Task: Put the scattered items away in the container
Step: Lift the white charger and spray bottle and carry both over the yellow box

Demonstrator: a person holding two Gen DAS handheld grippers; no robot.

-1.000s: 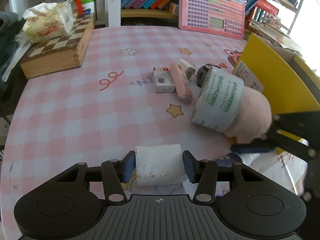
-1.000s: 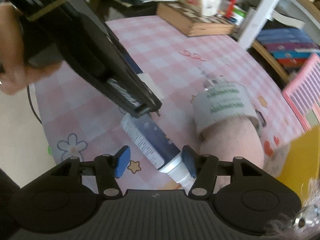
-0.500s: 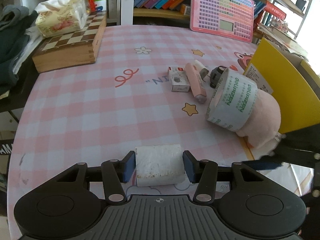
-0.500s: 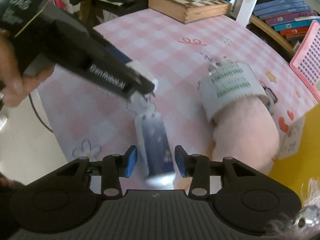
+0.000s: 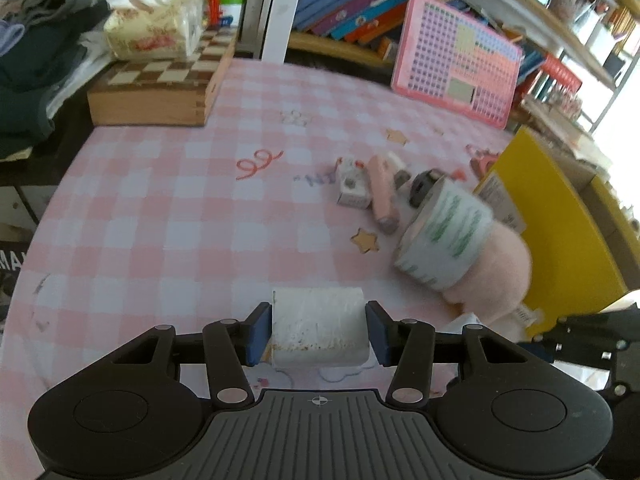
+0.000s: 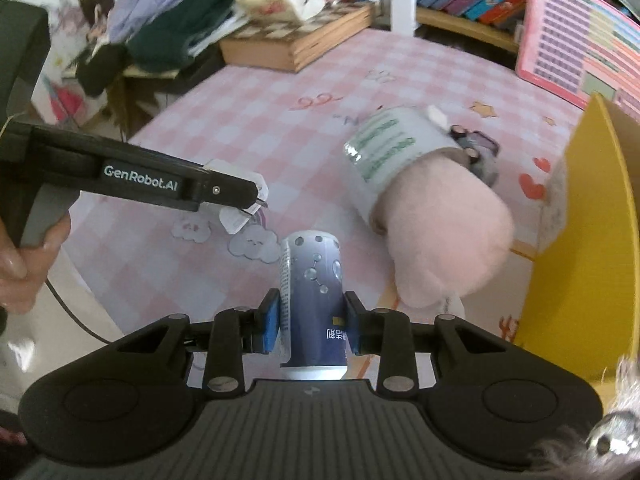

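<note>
My left gripper (image 5: 318,330) is shut on a white block (image 5: 319,330) and holds it above the pink checked table; it also shows in the right wrist view (image 6: 244,204) at the left. My right gripper (image 6: 313,326) is shut on a dark blue tube (image 6: 314,304), lifted off the table. The yellow container (image 5: 560,232) stands at the right and shows in the right wrist view too (image 6: 592,240). A pink plush with a white paper band (image 5: 460,248) lies beside it. A small white box (image 5: 352,188), a pink tube (image 5: 382,196) and a dark round item (image 5: 424,188) lie mid-table.
A wooden chessboard box (image 5: 160,92) with a tissue pack (image 5: 156,32) stands at the back left. A pink toy tablet (image 5: 456,68) leans against the bookshelf at the back. Dark clothes (image 6: 168,32) are piled beyond the table's left edge.
My right gripper closed on the blue tube and lifted it, turning it upright. My left gripper kept its hold on the white block and rose a little.
</note>
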